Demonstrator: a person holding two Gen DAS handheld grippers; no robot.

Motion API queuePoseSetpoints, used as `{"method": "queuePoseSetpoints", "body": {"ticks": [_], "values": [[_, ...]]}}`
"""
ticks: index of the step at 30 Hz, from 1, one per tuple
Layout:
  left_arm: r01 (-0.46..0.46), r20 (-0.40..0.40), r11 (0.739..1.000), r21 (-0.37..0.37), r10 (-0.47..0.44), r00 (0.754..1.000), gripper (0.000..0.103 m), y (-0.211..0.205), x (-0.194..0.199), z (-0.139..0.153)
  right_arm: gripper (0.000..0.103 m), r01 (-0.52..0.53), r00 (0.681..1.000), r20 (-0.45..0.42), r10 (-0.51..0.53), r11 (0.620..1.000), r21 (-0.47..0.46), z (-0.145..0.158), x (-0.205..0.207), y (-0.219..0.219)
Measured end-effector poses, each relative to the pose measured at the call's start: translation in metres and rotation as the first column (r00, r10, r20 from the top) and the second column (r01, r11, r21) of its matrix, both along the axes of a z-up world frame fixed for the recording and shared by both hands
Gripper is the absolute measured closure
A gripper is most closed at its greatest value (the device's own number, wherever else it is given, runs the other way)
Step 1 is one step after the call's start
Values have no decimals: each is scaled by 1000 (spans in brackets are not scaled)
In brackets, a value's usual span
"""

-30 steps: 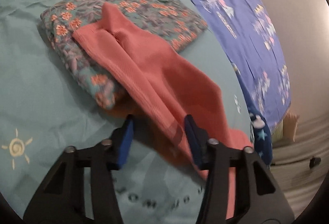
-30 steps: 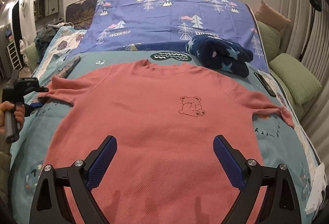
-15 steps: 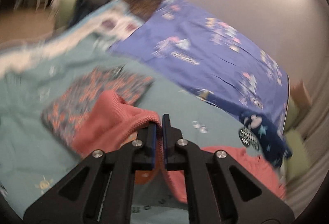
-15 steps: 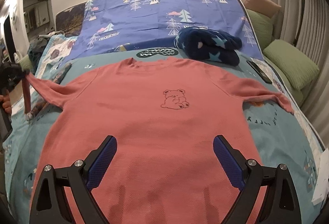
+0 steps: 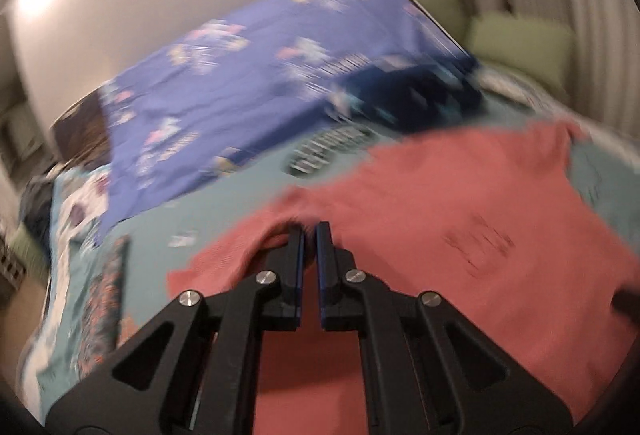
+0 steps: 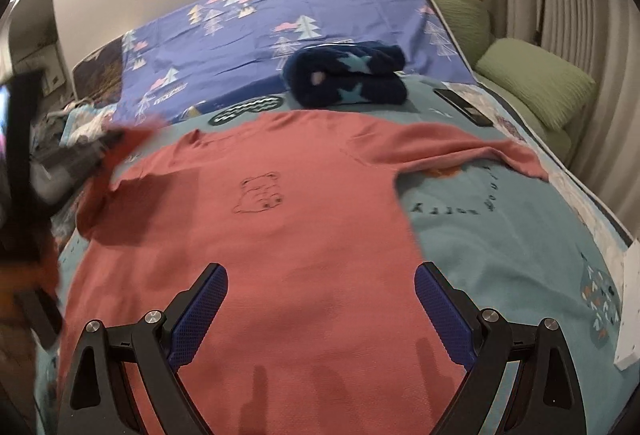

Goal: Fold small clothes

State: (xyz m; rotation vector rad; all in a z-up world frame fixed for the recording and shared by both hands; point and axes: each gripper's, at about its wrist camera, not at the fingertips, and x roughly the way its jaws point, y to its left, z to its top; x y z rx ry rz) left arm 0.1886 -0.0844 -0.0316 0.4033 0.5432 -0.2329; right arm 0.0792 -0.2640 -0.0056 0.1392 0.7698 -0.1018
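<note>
A pink T-shirt (image 6: pixel 288 219) with a small bear drawing lies face up on the teal bed cover (image 6: pixel 500 235). My left gripper (image 5: pixel 310 231) is shut on the shirt's left sleeve (image 5: pixel 280 219) and holds it lifted over the shirt body; the left wrist view is blurred. In the right wrist view the left gripper (image 6: pixel 108 139) shows at the left edge with the raised sleeve. My right gripper (image 6: pixel 320 283) is open and empty above the shirt's lower part. The right sleeve (image 6: pixel 480 151) lies flat.
A folded floral garment (image 5: pixel 104 299) lies to the left of the shirt. A rolled navy star blanket (image 6: pixel 348 75) and a dark remote (image 6: pixel 460 105) lie beyond it. A purple sheet (image 6: pixel 280 19) covers the back. Green pillows (image 6: pixel 532 79) lie at the right.
My left gripper closed on the left sleeve, lifted it off the floral garment and swung it rightward over the shirt. The right gripper stayed open and drifted slightly.
</note>
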Motion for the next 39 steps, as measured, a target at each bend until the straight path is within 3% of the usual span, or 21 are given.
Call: {"method": "queuePoseSetpoints", "body": {"ticks": [2, 4, 6, 9, 12, 15, 20, 23, 26, 30, 39], "values": [[58, -46, 996, 63, -55, 997, 92, -19, -6, -16, 13, -6, 1000, -1, 6, 1000, 7, 3, 2, -6], [104, -65, 988, 118, -96, 993, 77, -28, -16, -27, 20, -28, 1000, -6, 28, 999, 28, 5, 7, -9], [126, -61, 984, 126, -119, 991, 72, -26, -26, -25, 27, -58, 998, -14, 59, 997, 52, 6, 15, -9], [149, -69, 986, 76, -144, 987, 62, -11, -43, -14, 40, -121, 992, -21, 122, 990, 67, 8, 29, 2], [88, -68, 996, -11, -88, 994, 48, 24, -54, -3, 47, -199, 980, -17, 199, 980, 33, 13, 44, 23], [-58, -74, 992, -108, 50, 996, 46, 75, -57, 3, 53, -319, 948, -17, 318, 948, -25, 18, 59, 58], [-316, -141, 926, -206, 292, 946, 46, 149, -35, -5, 75, -566, 823, -49, 566, 824, 7, 16, 95, 142], [-351, -185, 911, -216, 314, 931, 46, 165, -29, -14, 75, -650, 757, -106, 644, 759, -31, 1, 115, 191], [-355, -256, 900, -255, 291, 922, 46, 172, -27, -25, 75, -697, 712, -170, 681, 716, -53, -17, 131, 225], [-344, -296, 896, -280, 260, 919, 48, 174, -19, -32, 75, -708, 697, -203, 688, 705, -43, -32, 147, 247], [-361, -354, 877, -316, 244, 903, 48, 180, -6, -45, 81, -677, 720, -214, 660, 736, -7, -52, 168, 252]]}}
